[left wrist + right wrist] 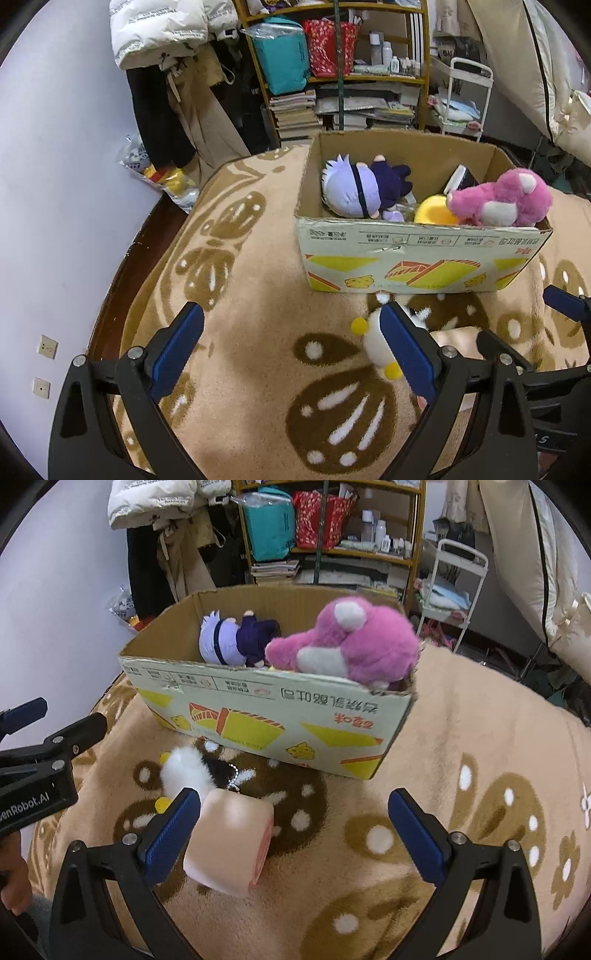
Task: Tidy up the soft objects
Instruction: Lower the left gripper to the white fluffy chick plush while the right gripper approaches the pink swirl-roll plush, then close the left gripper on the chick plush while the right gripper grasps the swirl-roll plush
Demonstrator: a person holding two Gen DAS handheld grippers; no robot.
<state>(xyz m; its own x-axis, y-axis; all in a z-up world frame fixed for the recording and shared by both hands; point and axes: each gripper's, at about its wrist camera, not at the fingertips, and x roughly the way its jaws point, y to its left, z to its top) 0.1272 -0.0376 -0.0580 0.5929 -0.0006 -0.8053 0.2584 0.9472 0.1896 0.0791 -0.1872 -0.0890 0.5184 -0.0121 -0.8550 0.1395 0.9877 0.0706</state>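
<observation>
two plush toys (240,638) in box (258,716), two outside; both grippers' jaws wide.

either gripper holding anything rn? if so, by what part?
Nothing held. Left gripper and right gripper are both open. The pink roll plush and the small white plush lie loose on the blanket, outside the cardboard box.

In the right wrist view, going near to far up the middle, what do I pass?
Pink roll cushion → white-and-black plush → cardboard box → pink plush bear inside it → shelf at the back.
</observation>
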